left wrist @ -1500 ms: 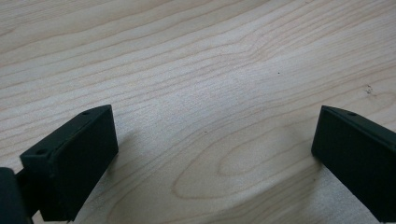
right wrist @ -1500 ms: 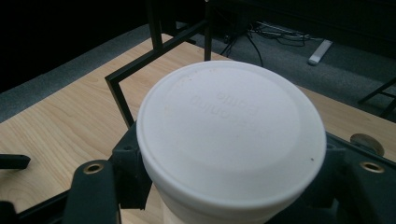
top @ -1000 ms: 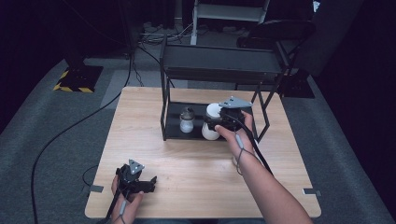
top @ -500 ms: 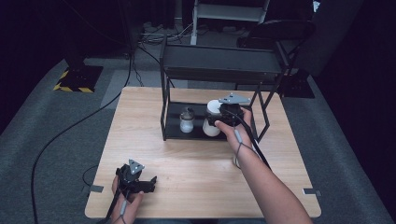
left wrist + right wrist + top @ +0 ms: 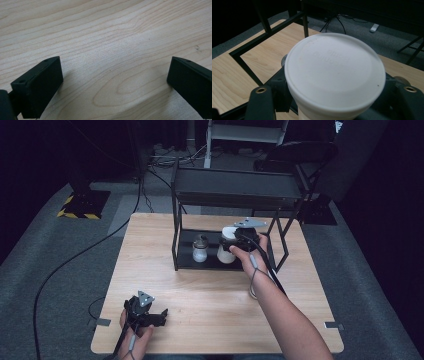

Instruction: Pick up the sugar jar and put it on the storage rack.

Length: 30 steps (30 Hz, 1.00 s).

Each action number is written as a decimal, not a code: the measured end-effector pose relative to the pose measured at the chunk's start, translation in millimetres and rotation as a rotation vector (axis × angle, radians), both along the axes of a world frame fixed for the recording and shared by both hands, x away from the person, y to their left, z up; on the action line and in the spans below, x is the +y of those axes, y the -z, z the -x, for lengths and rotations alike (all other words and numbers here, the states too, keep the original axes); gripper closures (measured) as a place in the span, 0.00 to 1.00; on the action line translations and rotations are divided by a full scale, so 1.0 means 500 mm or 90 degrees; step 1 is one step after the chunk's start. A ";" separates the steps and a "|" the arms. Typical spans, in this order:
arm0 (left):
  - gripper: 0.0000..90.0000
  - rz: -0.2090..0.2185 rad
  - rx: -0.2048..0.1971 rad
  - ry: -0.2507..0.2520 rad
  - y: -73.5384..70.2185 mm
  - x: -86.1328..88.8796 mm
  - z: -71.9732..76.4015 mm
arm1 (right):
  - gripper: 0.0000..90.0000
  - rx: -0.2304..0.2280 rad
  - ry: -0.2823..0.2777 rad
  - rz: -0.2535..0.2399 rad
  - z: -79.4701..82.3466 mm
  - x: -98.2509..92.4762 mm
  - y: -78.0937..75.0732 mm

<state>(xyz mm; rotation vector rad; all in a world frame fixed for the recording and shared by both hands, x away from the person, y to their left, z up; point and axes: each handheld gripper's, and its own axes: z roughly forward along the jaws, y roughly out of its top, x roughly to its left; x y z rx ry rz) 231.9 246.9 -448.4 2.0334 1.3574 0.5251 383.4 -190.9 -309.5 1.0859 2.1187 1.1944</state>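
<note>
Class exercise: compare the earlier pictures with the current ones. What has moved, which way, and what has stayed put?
The right gripper, shut on the white container, has carried it a little toward the near edge of the rack's lower shelf and down. It now hides the second white container seen earlier. The small jar, the rack and the open left gripper stayed put.

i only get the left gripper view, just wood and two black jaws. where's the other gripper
Observer: The right gripper is at the black rack across the table, shut on a white jar.
Operator: is the jar on the rack
Observer: It is over the rack's bottom shelf; I cannot tell if it rests there.
Operator: anything else on that shelf
Observer: A smaller jar with a dark lid stands left of it, apart.
</note>
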 end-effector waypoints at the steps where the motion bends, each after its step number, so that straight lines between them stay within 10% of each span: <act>1: 0.00 0.000 0.000 0.000 0.000 0.000 0.000 | 0.38 0.001 0.000 0.001 -0.002 0.000 0.000; 30: 0.00 -0.002 0.000 0.004 0.000 0.001 -0.001 | 0.38 0.017 0.024 0.019 -0.043 0.034 0.030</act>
